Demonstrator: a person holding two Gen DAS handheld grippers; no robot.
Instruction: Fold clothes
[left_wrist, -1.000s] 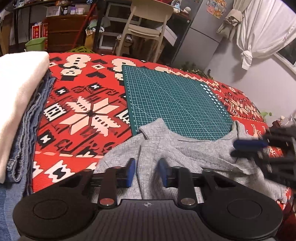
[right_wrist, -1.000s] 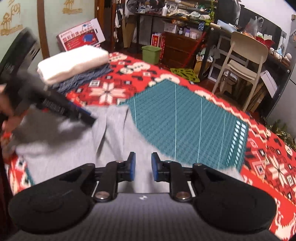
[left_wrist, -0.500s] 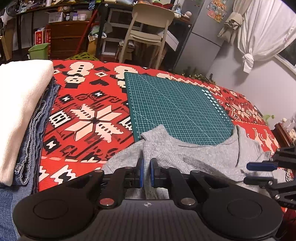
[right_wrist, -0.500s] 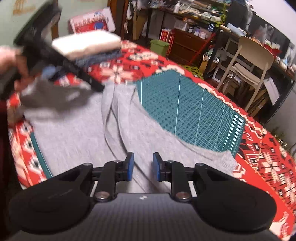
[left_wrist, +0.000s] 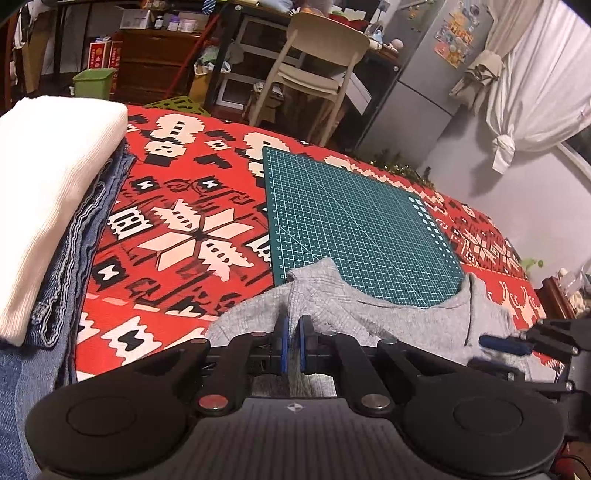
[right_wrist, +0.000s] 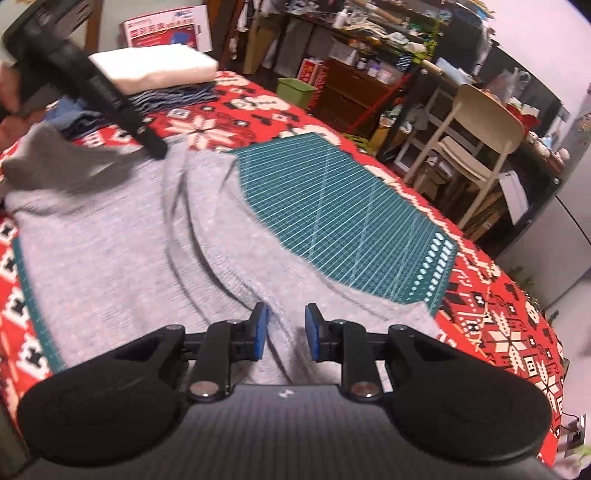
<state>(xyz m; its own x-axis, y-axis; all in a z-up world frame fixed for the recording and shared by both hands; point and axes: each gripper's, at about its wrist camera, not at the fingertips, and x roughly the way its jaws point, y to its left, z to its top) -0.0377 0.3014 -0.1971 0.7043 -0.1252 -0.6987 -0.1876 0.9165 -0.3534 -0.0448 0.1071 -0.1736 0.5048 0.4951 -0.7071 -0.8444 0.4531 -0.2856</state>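
Observation:
A grey knit garment (left_wrist: 373, 306) lies spread over the near edge of the green cutting mat (left_wrist: 362, 229) and the red patterned cloth. My left gripper (left_wrist: 291, 341) is shut on a fold of it near its left side. In the right wrist view the left gripper (right_wrist: 110, 99) holds a grey flap (right_wrist: 59, 166) lifted off the table. My right gripper (right_wrist: 286, 336) is open just above the grey garment (right_wrist: 122, 258) near its right edge, with nothing pinched. The right gripper (left_wrist: 506, 343) also shows at the right edge of the left wrist view.
A folded white knit (left_wrist: 48, 192) sits on a stack of denim (left_wrist: 74, 266) at the left of the table. Beyond the far edge stand a cream chair (left_wrist: 314, 66), a green bin (left_wrist: 92, 83), cluttered shelves and a fridge (left_wrist: 424, 85).
My left gripper went from open to shut on the grey garment and raised a fold of it. My right gripper moved along the garment and its fingers spread a little wider.

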